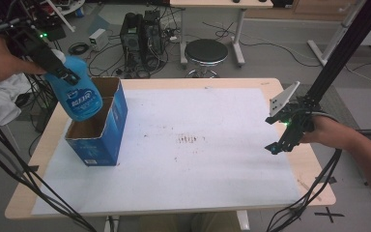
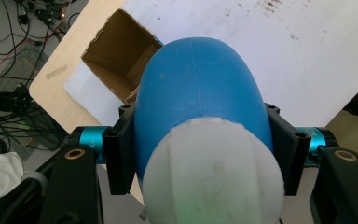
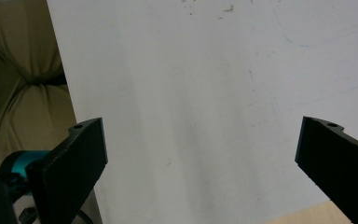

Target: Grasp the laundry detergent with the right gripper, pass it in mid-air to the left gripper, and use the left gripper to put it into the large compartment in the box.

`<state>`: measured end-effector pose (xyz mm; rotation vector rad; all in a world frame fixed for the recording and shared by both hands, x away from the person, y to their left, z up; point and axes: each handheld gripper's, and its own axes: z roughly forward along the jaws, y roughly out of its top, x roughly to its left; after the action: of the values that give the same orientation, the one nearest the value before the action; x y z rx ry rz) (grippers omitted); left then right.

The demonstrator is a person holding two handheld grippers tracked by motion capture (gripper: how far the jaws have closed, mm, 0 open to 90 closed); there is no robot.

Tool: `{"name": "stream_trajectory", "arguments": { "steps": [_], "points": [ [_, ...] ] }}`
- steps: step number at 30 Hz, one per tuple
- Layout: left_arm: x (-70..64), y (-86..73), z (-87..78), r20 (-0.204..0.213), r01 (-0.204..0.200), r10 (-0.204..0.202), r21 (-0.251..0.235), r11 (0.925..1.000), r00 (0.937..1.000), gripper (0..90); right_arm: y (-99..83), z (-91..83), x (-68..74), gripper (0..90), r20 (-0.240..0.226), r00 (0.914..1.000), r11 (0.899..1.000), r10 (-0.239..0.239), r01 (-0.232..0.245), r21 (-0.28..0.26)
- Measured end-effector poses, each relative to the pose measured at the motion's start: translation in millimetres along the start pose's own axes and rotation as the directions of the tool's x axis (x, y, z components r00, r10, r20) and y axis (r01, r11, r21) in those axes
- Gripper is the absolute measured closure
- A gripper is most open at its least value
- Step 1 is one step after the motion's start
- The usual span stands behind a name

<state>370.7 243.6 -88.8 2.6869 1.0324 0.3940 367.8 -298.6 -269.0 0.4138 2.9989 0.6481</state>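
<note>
Left gripper (image 1: 63, 72) clamped on a blue bottle (image 1: 79, 94), jaws pressed on both sides of the body just below the white cap (image 2: 212, 172); bottle held tilted in the air, base pointing down toward the open top of a blue cardboard box (image 1: 99, 128). In the left gripper view the blue bottle (image 2: 198, 88) sits between the two black jaws with the brown inside of the box (image 2: 119, 56) visible past it. White label with blue lettering on the bottle front, text too small to read for sure. Box stands upright on the left part of the desk (image 1: 48, 145), on a white sheet (image 1: 198, 159) that covers most of the wooden top; sheet has small brown stains near its middle. Right gripper (image 1: 275, 145) hovers over the right edge of the desk, well apart from box and bottle, jaws spread wide with nothing between them; right gripper view shows the gripper (image 3: 200, 154) over bare white sheet (image 3: 191, 70). Person's forearm behind it comes in from the right. Beyond the desk: a black round stool (image 1: 206, 52), a computer tower (image 1: 142, 31) and loose cables on the floor.
</note>
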Motion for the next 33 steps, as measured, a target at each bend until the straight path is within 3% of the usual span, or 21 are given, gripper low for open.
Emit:
{"name": "stream_trajectory", "arguments": {
  "steps": [3,4,7,11,12,15,17,18,19,20,21,23,26,27,33],
  "points": [
    [3.9,-1.4,7.2,0.000,-0.010,0.010,0.012,0.9999,0.9999,37.4,0.3,0.4,-0.1,1.1,0.000,1.0000,1.000,-0.002,0.002,-0.004],
    [3.9,-2.4,11.4,0.002,0.015,-0.015,-0.006,0.9999,0.9999,37.4,0.3,0.5,-0.1,1.1,0.001,1.0000,1.000,-0.001,0.001,-0.004],
    [8.2,-5.7,21.5,0.011,0.029,-0.029,-0.004,0.9996,0.9995,37.4,-0.4,0.0,-0.5,1.1,0.001,1.0000,1.000,0.001,-0.001,-0.004],
    [13.7,-10.4,34.7,0.021,0.004,-0.004,0.012,0.9999,0.9998,37.4,-3.0,-2.7,-1.5,1.1,0.014,0.9999,1.000,0.005,-0.005,-0.020],
    [13.2,-11.7,40.2,0.021,0.024,-0.024,0.000,0.9997,0.9995,37.4,-3.7,-3.8,-1.5,1.1,0.021,0.9997,1.000,0.014,-0.013,-0.011],
    [13.8,-14.0,52.9,0.024,0.013,-0.013,0.007,0.9999,0.9996,37.4,-4.1,-4.1,-1.5,1.1,0.019,0.9996,1.000,0.023,-0.023,-0.004],
    [12.6,-15.1,61.6,0.024,0.028,-0.028,-0.005,0.9996,0.9993,37.4,-3.4,-3.2,-1.2,1.1,0.013,0.9997,1.000,0.021,-0.021,-0.003],
    [13.6,-15.5,64.9,0.025,0.007,-0.007,0.012,0.9999,0.9997,37.4,-2.9,-3.3,-1.2,1.1,0.014,0.9997,1.000,0.019,-0.019,0.003],
    [12.2,-16.4,69.7,0.027,0.023,-0.023,0.003,0.9997,0.9994,37.4,-2.6,-3.0,-1.2,1.1,0.010,0.9998,1.000,0.020,-0.020,0.004],
    [12.9,-16.7,72.9,0.029,0.009,-0.010,0.012,0.9999,0.9995,37.4,-2.3,-2.5,-0.6,1.1,0.014,0.9996,1.000,0.024,-0.024,0.007],
    [16.2,-16.8,74.0,0.035,-0.045,0.043,0.057,0.9973,0.9984,37.4,-2.0,-2.4,-0.4,1.1,0.014,0.9996,1.000,0.026,-0.026,0.009],
    [17.0,-18.2,81.3,0.043,-0.068,0.065,0.070,0.9953,0.9970,37.4,-1.9,-1.4,-1.7,1.1,0.023,0.9997,1.000,0.007,-0.007,0.001],
    [15.6,-20.1,92.8,0.050,-0.073,0.069,0.076,0.9944,0.9963,37.4,-2.2,-0.4,-1.1,1.1,0.022,0.9997,1.000,0.014,-0.014,0.001],
    [13.6,-21.2,97.9,0.051,-0.052,0.049,0.061,0.9968,0.9975,37.4,-2.3,-0.3,-1.2,1.1,0.021,0.9997,1.000,0.013,-0.013,0.002],
    [13.5,-23.8,120.6,0.063,-0.072,0.067,0.086,0.9937,0.9958,37.4,-3.0,0.7,-0.6,1.1,0.022,0.9996,1.000,0.017,-0.017,0.008]
  ]
}}
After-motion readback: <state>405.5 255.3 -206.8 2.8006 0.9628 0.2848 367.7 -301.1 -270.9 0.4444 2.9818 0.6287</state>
